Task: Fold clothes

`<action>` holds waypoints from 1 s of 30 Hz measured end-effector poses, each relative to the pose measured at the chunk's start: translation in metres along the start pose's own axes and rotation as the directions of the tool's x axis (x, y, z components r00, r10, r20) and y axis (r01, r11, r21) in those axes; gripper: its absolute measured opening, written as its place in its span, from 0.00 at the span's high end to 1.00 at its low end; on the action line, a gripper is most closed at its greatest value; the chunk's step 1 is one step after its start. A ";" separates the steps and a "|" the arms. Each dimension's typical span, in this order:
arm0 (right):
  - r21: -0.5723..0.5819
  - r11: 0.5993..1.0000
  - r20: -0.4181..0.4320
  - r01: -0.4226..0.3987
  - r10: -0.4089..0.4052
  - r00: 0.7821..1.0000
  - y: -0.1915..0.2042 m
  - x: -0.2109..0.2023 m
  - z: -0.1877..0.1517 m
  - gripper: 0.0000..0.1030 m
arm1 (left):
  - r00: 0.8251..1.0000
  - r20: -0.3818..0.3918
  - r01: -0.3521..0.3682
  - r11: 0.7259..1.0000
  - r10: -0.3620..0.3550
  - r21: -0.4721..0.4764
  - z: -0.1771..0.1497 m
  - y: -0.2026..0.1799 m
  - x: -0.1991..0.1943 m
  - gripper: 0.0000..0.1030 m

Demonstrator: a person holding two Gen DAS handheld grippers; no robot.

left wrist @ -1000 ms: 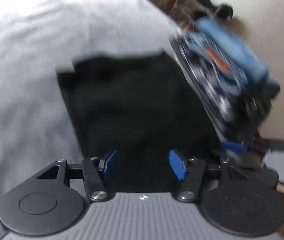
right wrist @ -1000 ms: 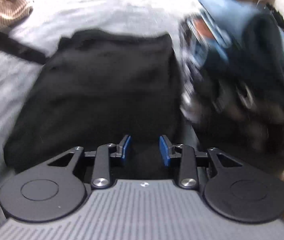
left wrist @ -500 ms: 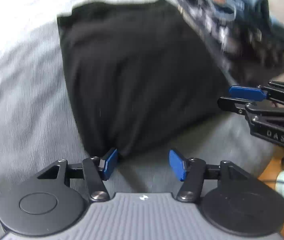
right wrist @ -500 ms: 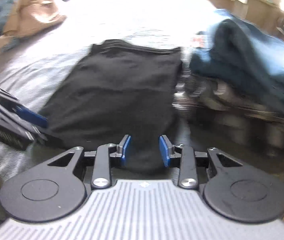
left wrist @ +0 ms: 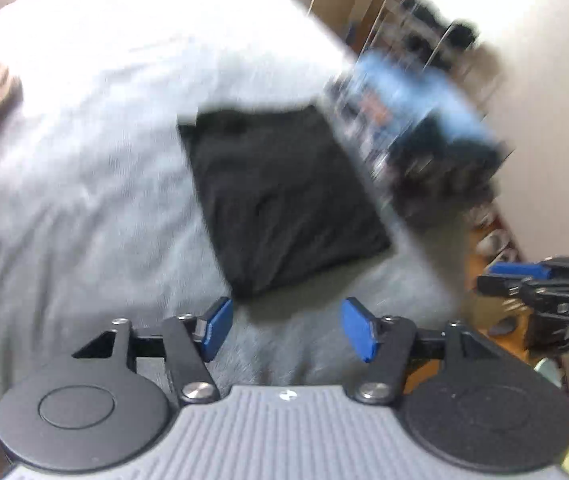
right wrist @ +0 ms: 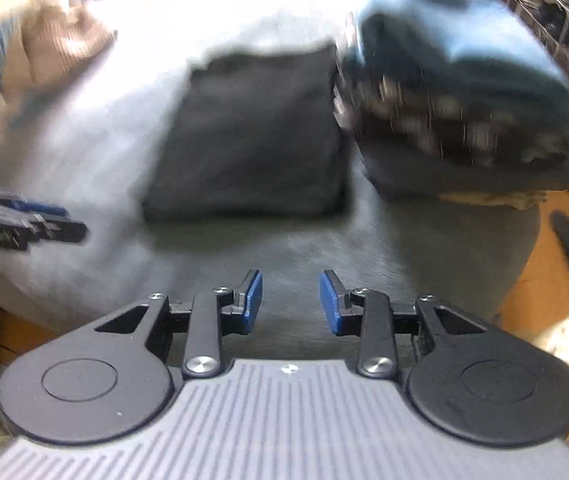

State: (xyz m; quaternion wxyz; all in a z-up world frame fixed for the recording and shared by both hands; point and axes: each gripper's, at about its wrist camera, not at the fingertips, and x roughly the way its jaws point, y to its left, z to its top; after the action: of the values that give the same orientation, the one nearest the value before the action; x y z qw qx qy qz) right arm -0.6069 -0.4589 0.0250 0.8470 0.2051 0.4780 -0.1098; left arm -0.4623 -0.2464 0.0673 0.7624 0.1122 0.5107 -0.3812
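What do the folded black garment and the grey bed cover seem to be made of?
Folded black garment: probably soft knit cotton, matte; it lies limp with no shine. Grey bed cover: likely woven fabric, matte, showing soft creases. Motion blur hides the weave of both.

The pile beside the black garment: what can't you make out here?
- Pile, both views: motion blur hides how many items and what they are.
- Tan clothing, right wrist view: blurred, cut by the edge.
- Black garment: underside hidden against the bed.

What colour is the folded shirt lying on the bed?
Black. The folded shirt shows best in the right wrist view.
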 end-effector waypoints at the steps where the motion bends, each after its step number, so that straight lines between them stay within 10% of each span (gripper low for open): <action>1: 0.019 1.000 0.023 -0.006 0.005 1.000 0.010 -0.017 0.006 0.66 | 1.000 0.028 0.009 1.000 -0.009 0.004 0.006 -0.004 -0.020 0.31; 11: 0.077 0.996 0.226 0.039 -0.056 0.973 0.074 -0.128 0.046 0.28 | 0.936 0.333 -0.089 0.991 0.117 -0.098 0.036 -0.027 -0.130 0.07; 19: 0.061 0.996 0.324 0.057 -0.074 0.943 0.097 -0.157 0.059 0.11 | 0.923 0.335 -0.155 0.979 0.191 -0.130 0.041 -0.040 -0.149 0.06; 25: 0.131 0.988 0.313 0.077 -0.115 0.943 0.097 -0.166 0.060 0.09 | 0.852 0.392 -0.320 0.938 0.346 -0.133 0.037 -0.059 -0.166 0.03; 30: 0.096 0.993 0.346 0.072 -0.101 0.933 0.101 -0.179 0.065 0.05 | 0.832 0.390 -0.379 0.917 0.395 -0.122 0.044 -0.065 -0.180 0.03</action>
State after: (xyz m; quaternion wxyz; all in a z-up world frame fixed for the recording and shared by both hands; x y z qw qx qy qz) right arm -0.6117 -0.4001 0.2318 0.9038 0.1954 0.3234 -0.2009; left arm -0.5108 -0.2315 0.2567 0.9150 0.1160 0.3149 -0.2237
